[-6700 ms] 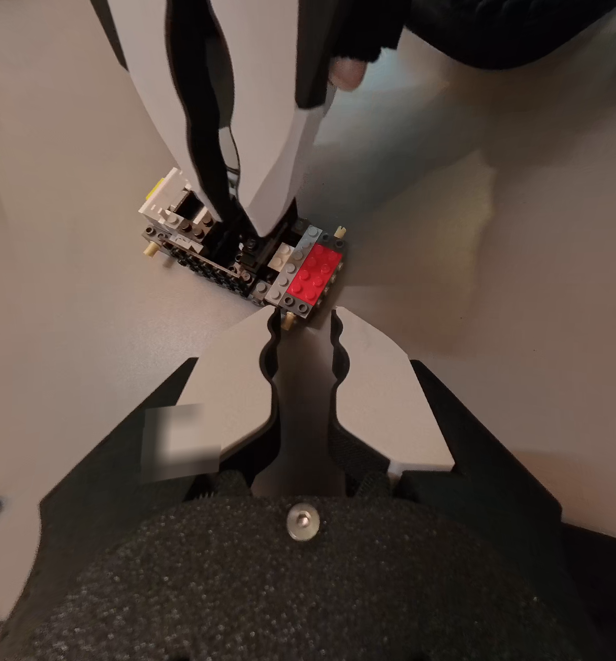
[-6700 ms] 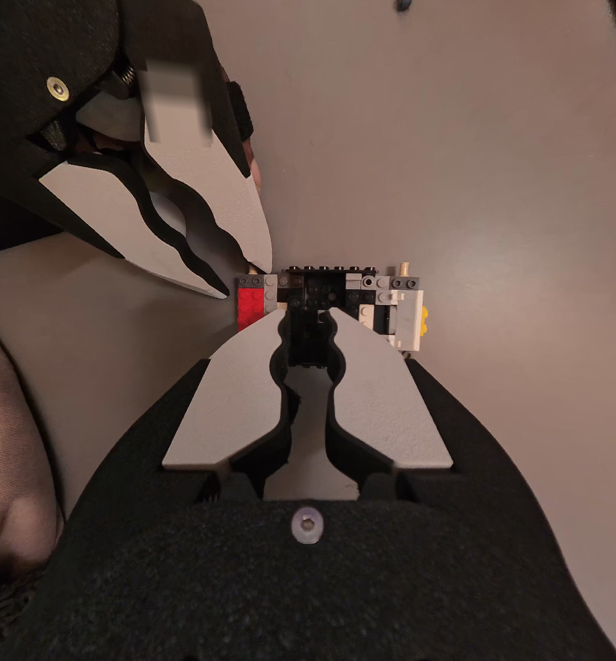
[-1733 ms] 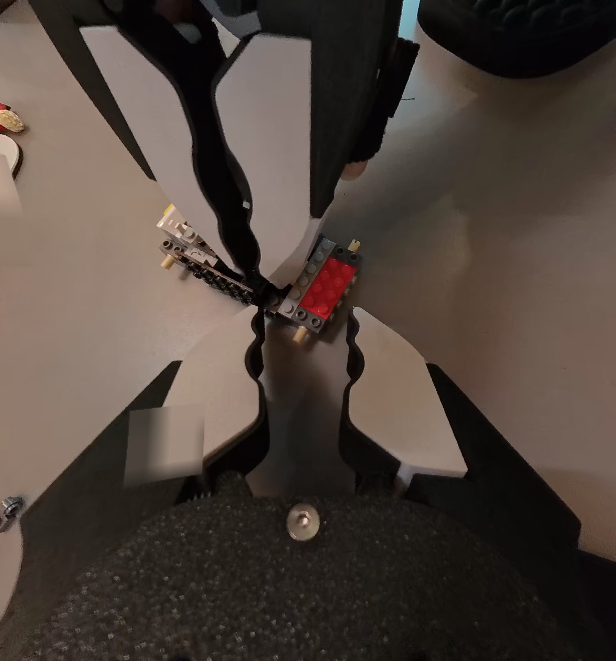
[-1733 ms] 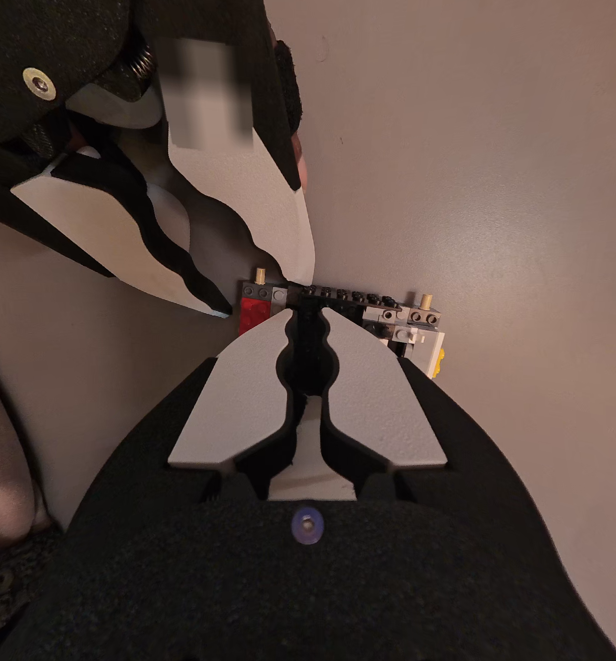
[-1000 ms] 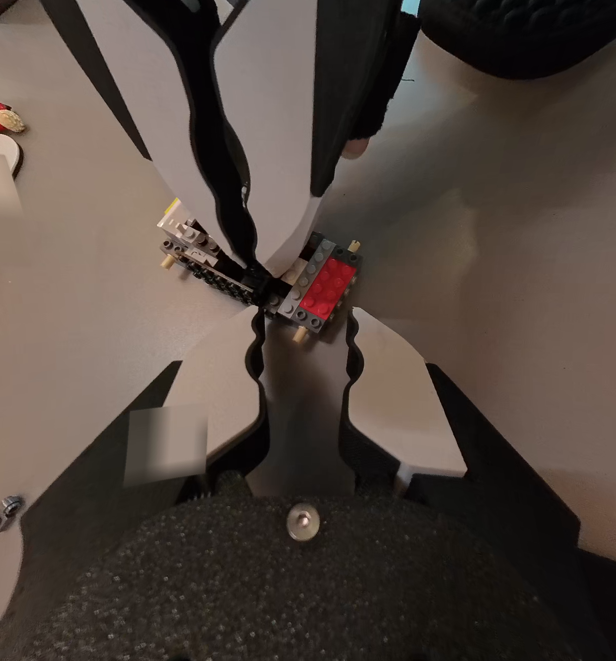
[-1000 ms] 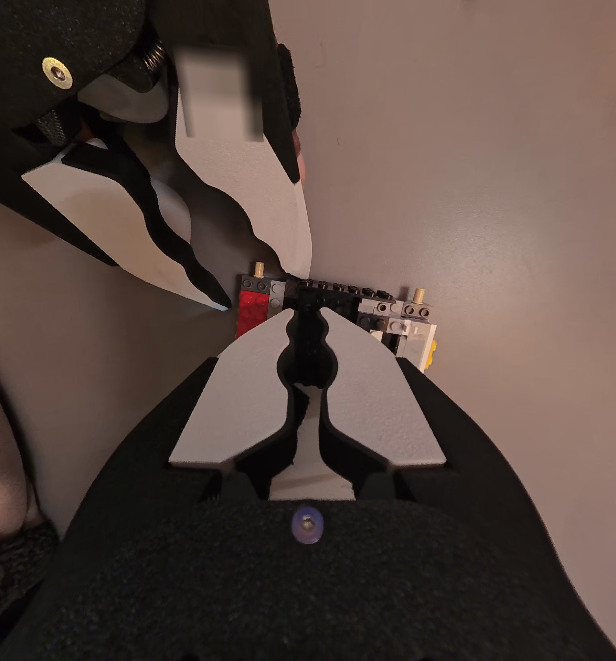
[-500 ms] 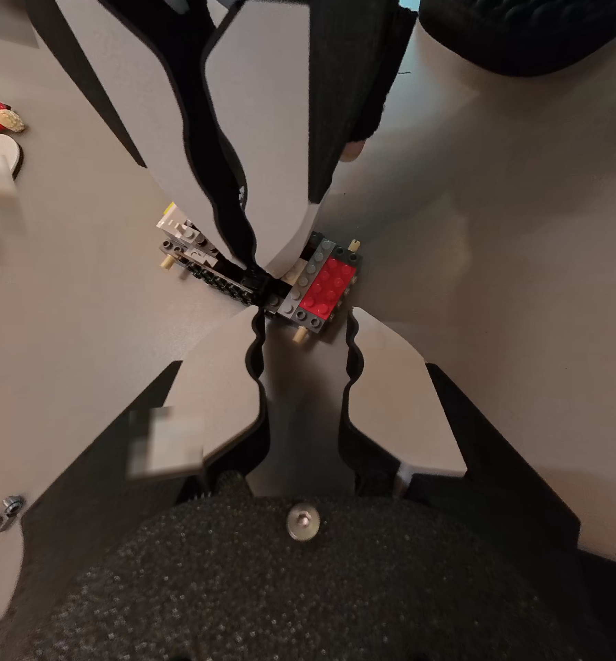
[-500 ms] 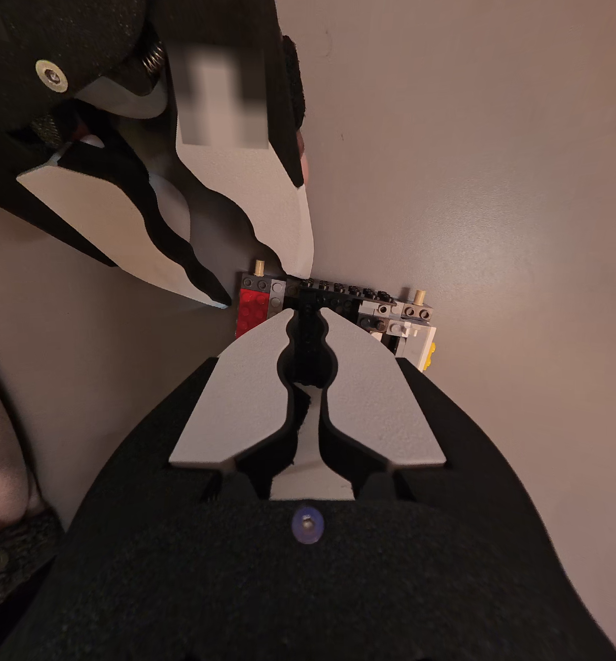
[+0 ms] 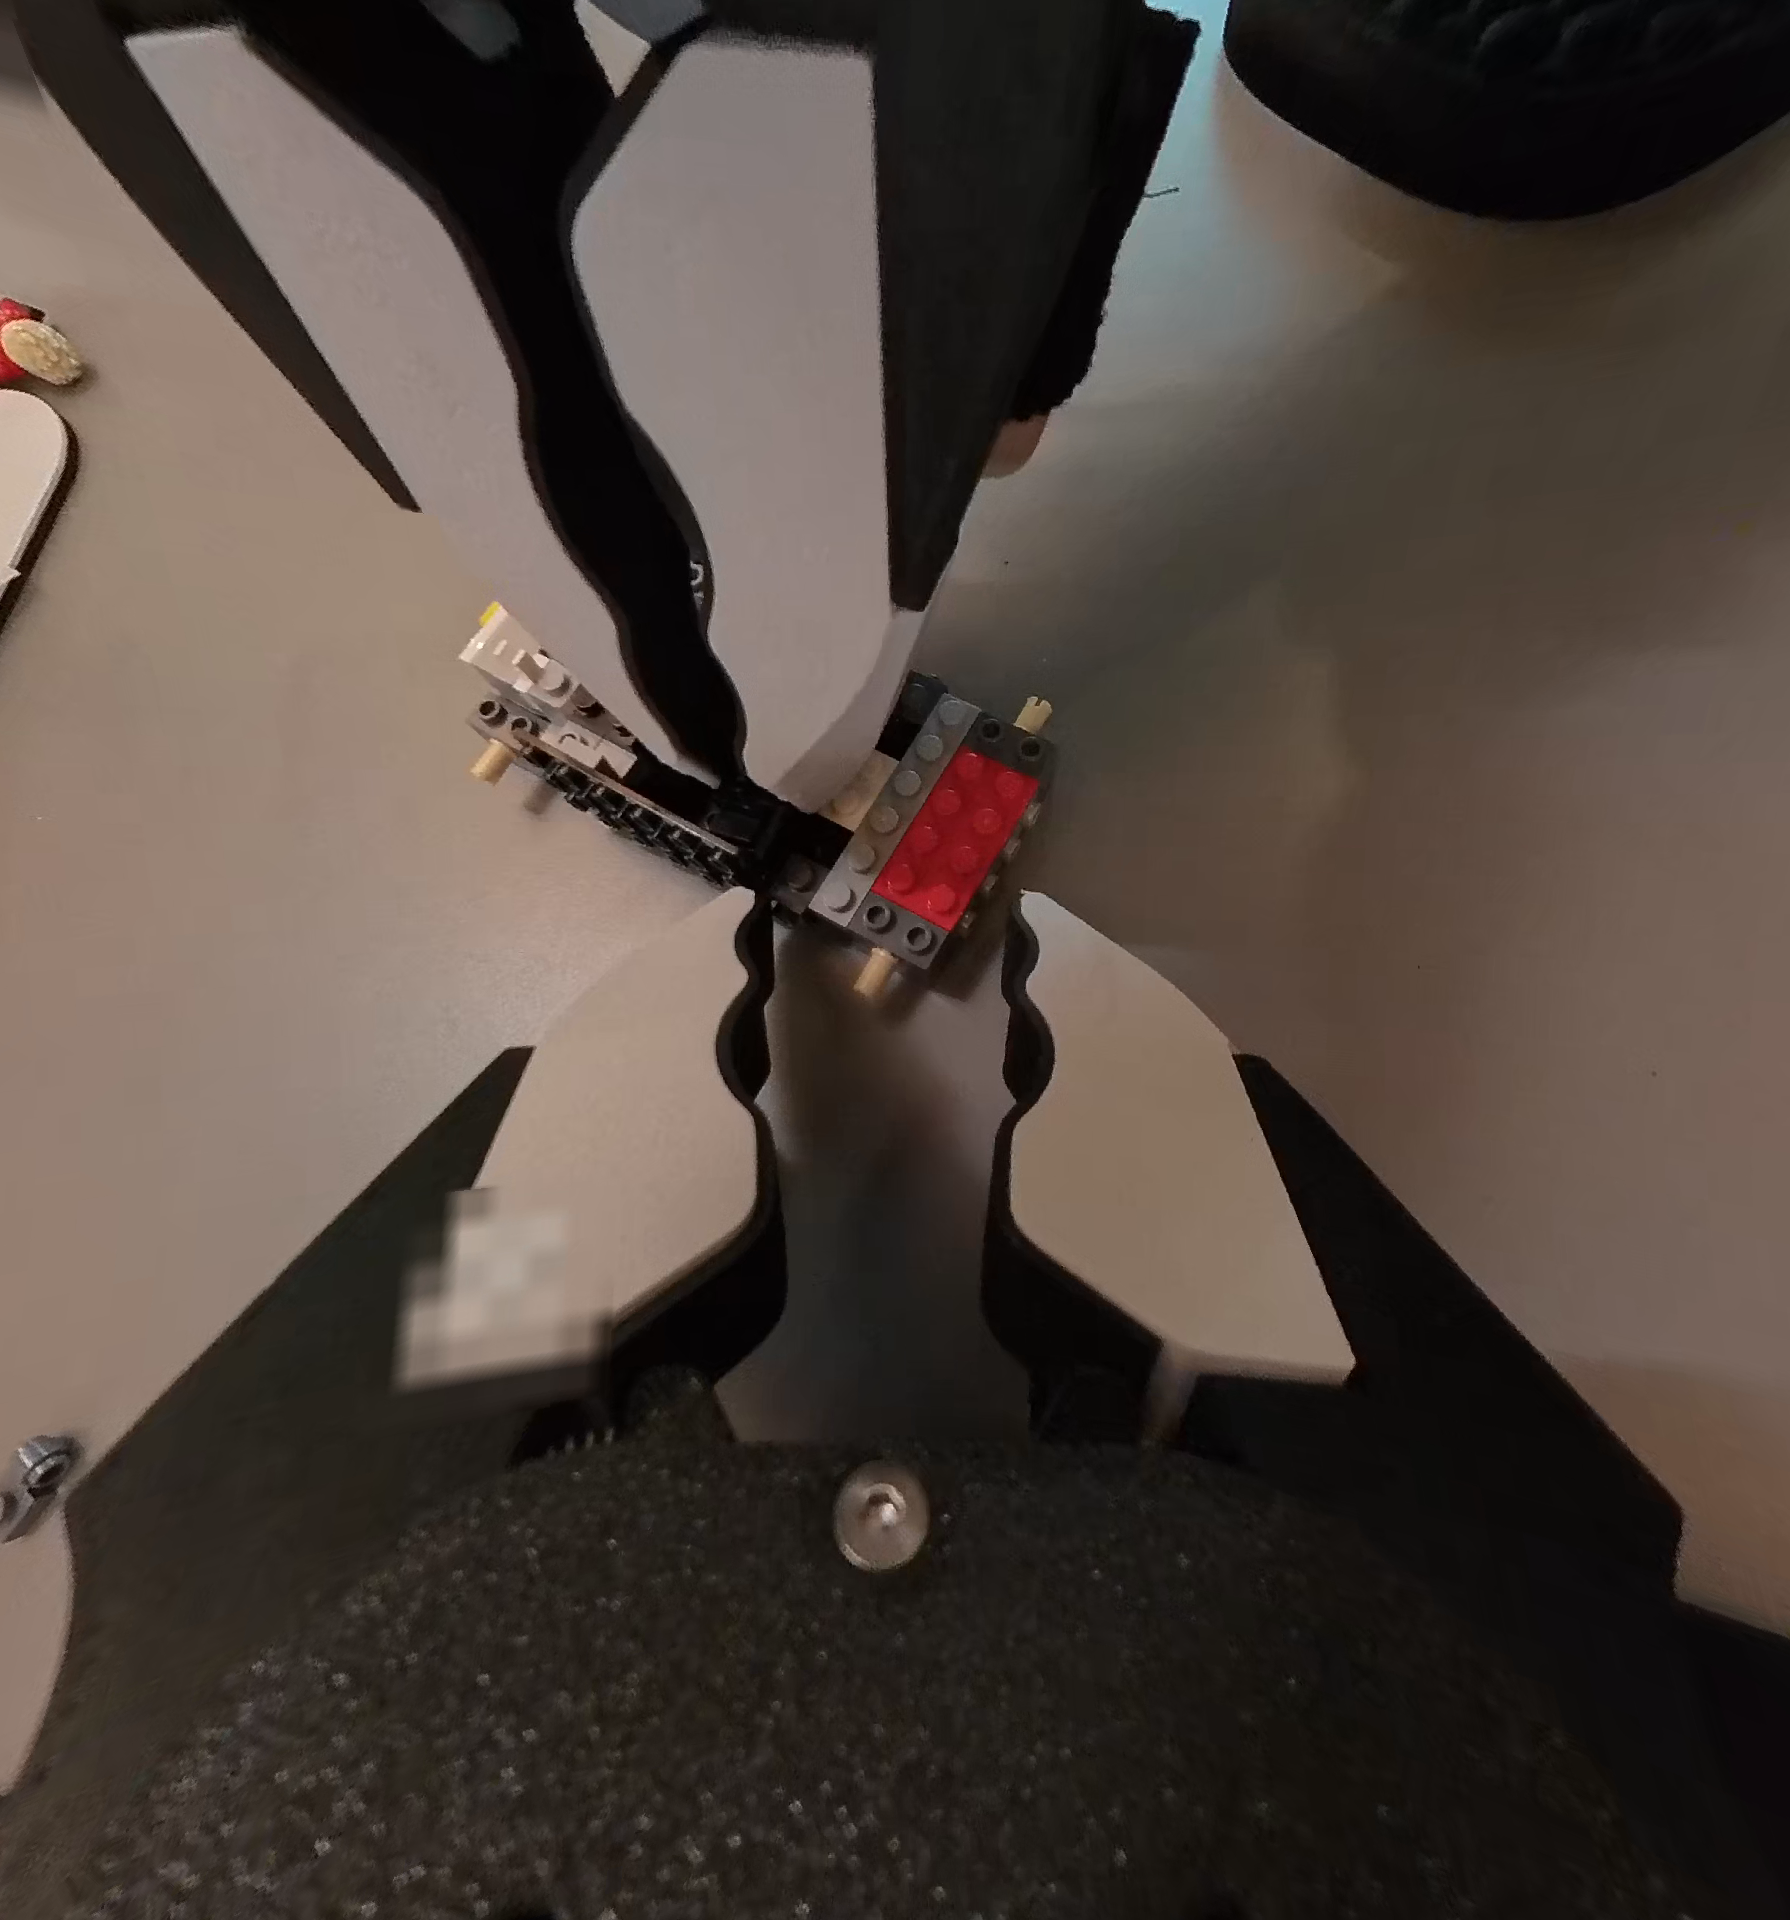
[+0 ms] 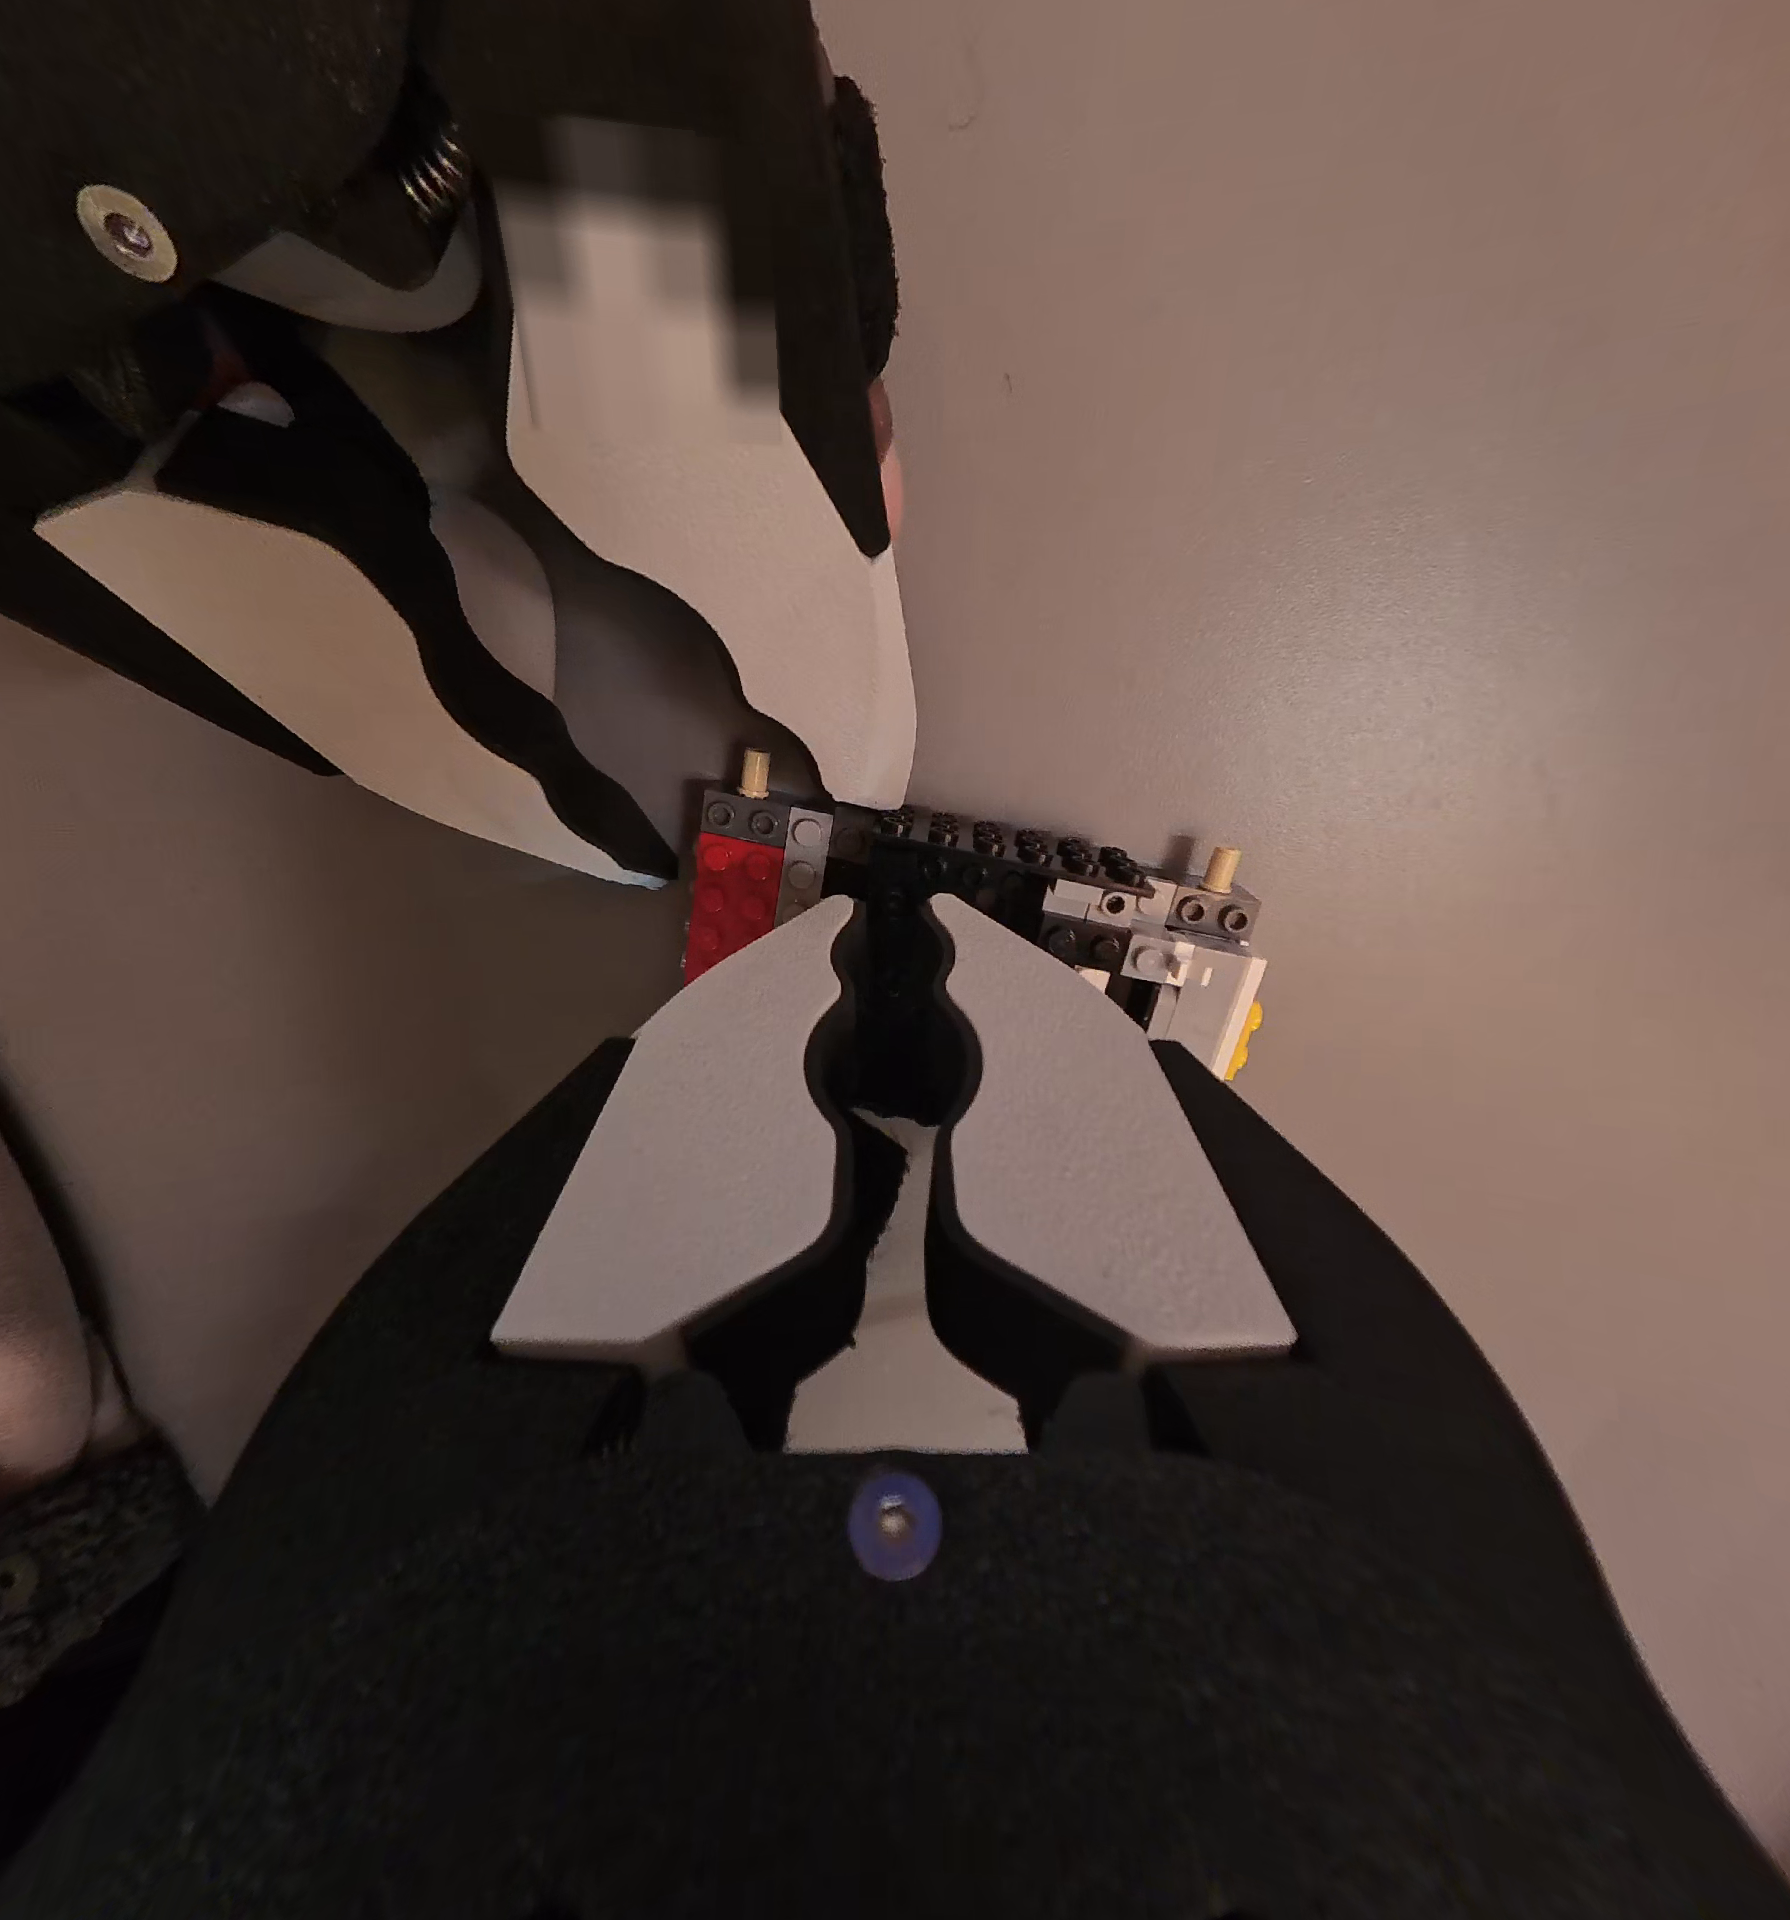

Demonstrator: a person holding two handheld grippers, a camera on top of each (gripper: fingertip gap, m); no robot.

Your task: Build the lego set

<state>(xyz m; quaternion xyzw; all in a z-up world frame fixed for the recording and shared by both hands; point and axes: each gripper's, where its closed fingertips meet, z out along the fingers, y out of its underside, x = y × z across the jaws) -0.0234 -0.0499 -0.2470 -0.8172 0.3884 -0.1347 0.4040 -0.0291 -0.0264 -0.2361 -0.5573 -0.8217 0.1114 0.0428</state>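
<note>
Our right gripper [image 10: 893, 914] pinches the black piece [image 10: 896, 940] atop the lego chassis [image 9: 766, 810], long axis crosswise ahead; left gripper [image 9: 883, 920] wide (nearer the red end).

Both views dim, warm indoor light. Soft sheen on the table [image 10: 1493, 644] at right in the right wrist view; broad soft shadows under the grippers. Lego build [image 9: 766, 810] fairly sharp at centre. Strong fisheye stretch at edges; near foam housing soft, slightly blurred, grainy in the dark areas.
</note>
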